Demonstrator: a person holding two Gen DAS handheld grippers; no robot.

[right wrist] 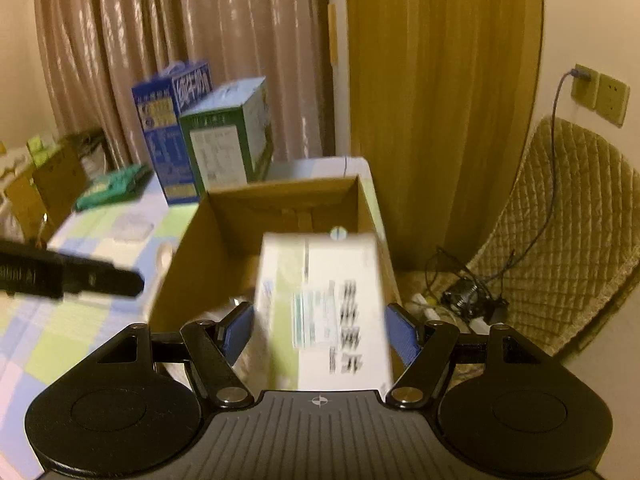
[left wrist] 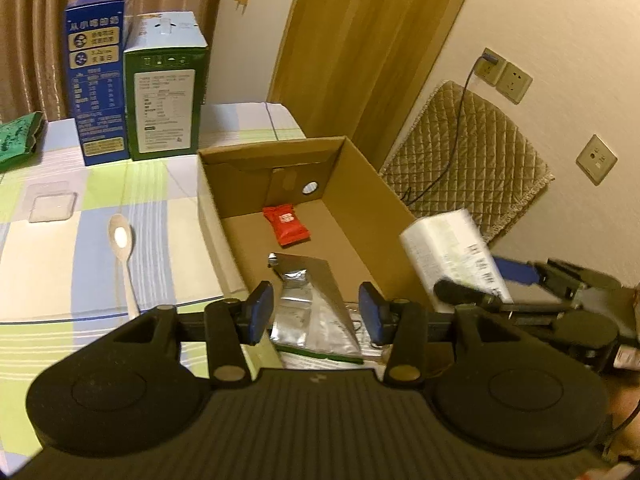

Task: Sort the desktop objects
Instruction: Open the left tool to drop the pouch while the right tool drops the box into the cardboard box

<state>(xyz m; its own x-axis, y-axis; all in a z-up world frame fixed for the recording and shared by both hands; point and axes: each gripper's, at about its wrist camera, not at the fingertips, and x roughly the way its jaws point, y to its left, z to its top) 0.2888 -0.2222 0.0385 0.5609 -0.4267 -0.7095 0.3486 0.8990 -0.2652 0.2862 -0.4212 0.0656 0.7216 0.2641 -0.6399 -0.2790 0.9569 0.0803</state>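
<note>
An open cardboard box (left wrist: 356,184) stands on the checked tablecloth; it holds a red packet (left wrist: 286,225) and a silver foil pouch (left wrist: 308,304). My left gripper (left wrist: 316,312) is open and empty, hovering over the box's near end above the pouch. A white medicine box (right wrist: 324,304) lies between the fingers of my right gripper (right wrist: 320,336), blurred, over the cardboard box (right wrist: 224,248); the blue pads stand apart from its sides, so I cannot tell whether it is held. It also shows in the left wrist view (left wrist: 452,252). A white spoon (left wrist: 122,248) lies on the cloth left of the box.
A blue carton (left wrist: 98,80) and a green carton (left wrist: 166,84) stand at the table's back. A clear plastic lid (left wrist: 50,202) and a green bag (left wrist: 18,138) lie at the left. A quilted chair (left wrist: 468,160) and wall sockets (left wrist: 504,76) are at the right.
</note>
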